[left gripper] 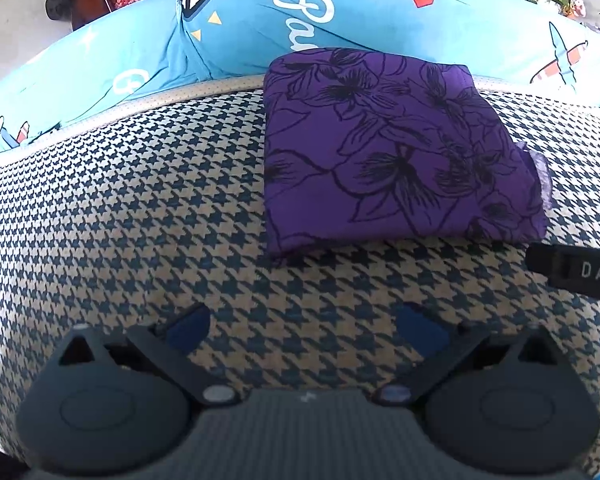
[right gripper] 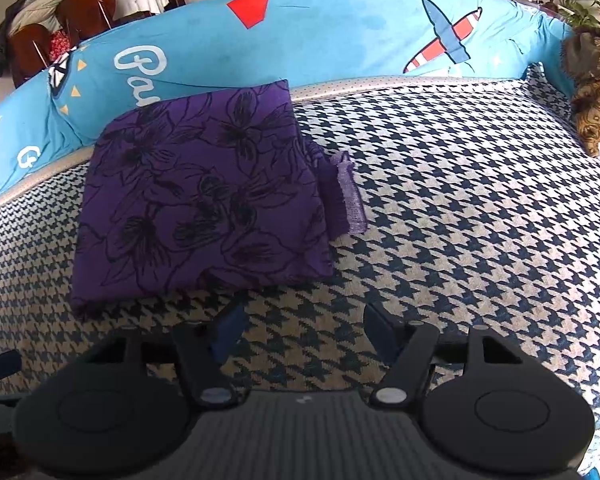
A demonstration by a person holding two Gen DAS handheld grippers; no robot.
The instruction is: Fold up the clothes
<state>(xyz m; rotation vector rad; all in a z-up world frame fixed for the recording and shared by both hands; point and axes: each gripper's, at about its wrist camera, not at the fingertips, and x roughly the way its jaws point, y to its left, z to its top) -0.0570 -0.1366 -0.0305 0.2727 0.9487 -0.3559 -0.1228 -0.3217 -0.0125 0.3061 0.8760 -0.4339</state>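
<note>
Above houndstooth cover (left gripper: 120, 220), both grippers' (left gripper: 306, 330) (right gripper: 304, 330) jaws wide, empty.

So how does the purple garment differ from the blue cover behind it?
The purple garment is folded into a compact block with black flower outlines; the blue cover is spread along the backrest with white lettering, a red shape and an aeroplane. The garment lies flat on the houndstooth seat; the cover stands behind it. Both are fabric.
</note>
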